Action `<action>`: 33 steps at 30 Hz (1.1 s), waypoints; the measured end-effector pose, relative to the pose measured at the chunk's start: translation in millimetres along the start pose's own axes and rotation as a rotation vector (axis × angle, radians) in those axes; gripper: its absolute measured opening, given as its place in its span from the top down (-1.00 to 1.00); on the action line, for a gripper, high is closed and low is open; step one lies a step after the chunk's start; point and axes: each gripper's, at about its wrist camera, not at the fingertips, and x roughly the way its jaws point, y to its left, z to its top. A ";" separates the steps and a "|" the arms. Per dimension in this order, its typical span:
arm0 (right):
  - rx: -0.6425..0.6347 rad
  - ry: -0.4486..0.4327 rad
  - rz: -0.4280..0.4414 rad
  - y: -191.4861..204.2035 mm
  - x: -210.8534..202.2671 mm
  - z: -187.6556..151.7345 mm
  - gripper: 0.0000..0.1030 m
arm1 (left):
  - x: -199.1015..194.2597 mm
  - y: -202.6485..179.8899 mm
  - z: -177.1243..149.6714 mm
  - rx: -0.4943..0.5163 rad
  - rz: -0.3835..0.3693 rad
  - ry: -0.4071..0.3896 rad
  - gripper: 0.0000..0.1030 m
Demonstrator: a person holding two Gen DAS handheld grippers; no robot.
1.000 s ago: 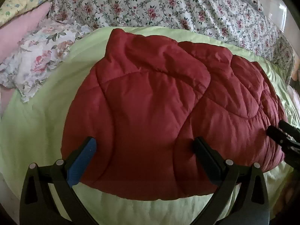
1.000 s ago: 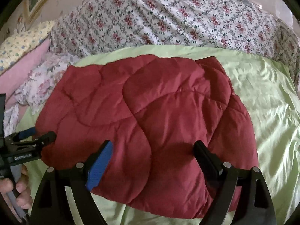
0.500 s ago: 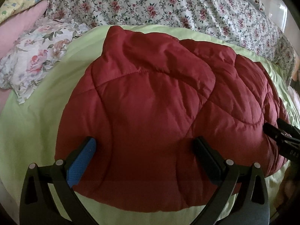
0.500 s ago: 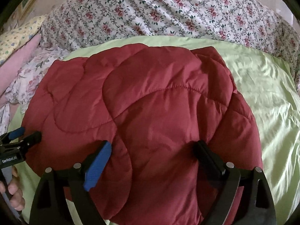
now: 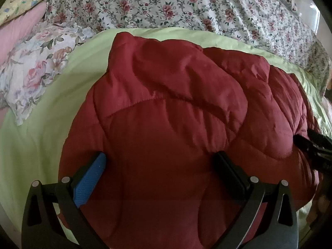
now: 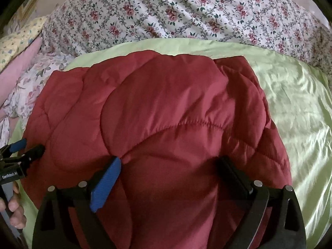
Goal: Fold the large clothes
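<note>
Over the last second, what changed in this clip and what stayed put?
Both grippers closed in on the quilted dark red garment, which now fills more of each view. The right gripper has just been opening its jaws wider; the left gripper stays wide open. Neither grips anything yet. The garment still lies folded on the pale green sheet, floral bedding behind.

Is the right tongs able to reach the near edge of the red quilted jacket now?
Probably yes. The right tongs stand open, jaws just widened, directly over the red quilted jacket with nothing between them and the fabric. The near edge itself is hidden below the frame.
</note>
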 end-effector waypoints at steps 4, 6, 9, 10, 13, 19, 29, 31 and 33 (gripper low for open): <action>0.007 -0.025 0.010 -2.4 -1.3 -3.4 -0.87 | 3.0 -0.4 2.1 0.002 0.005 -0.007 -1.00; 0.008 -0.036 0.007 -2.6 -1.5 -3.5 -0.88 | 4.6 -1.0 2.4 0.001 0.008 -0.011 -1.00; 0.006 -0.043 0.002 -1.8 -1.1 -3.3 -0.88 | 6.1 -1.7 3.3 0.000 0.014 -0.015 -1.00; 0.007 -0.044 0.005 -2.5 -0.7 -3.2 -0.88 | 6.6 -2.0 3.6 -0.001 0.015 -0.017 -1.00; 0.010 -0.050 0.007 -4.3 -0.7 -3.6 -0.88 | 7.6 -2.0 4.8 -0.005 0.017 -0.019 -1.00; 0.016 -0.085 0.005 0.1 -15.8 -4.2 -0.86 | 8.5 -1.7 5.1 -0.005 0.016 -0.019 -1.00; -0.036 -0.052 -0.016 6.4 -5.2 -7.0 -0.89 | 6.6 0.5 4.7 -0.015 0.000 -0.016 -1.00; -0.028 -0.054 -0.016 4.1 -3.8 -6.1 -0.89 | 0.0 2.3 2.7 -0.026 -0.017 -0.011 -1.00; -0.023 -0.061 -0.012 3.8 -7.1 -6.0 -0.89 | -9.0 6.5 -0.7 -0.033 -0.054 -0.004 -1.00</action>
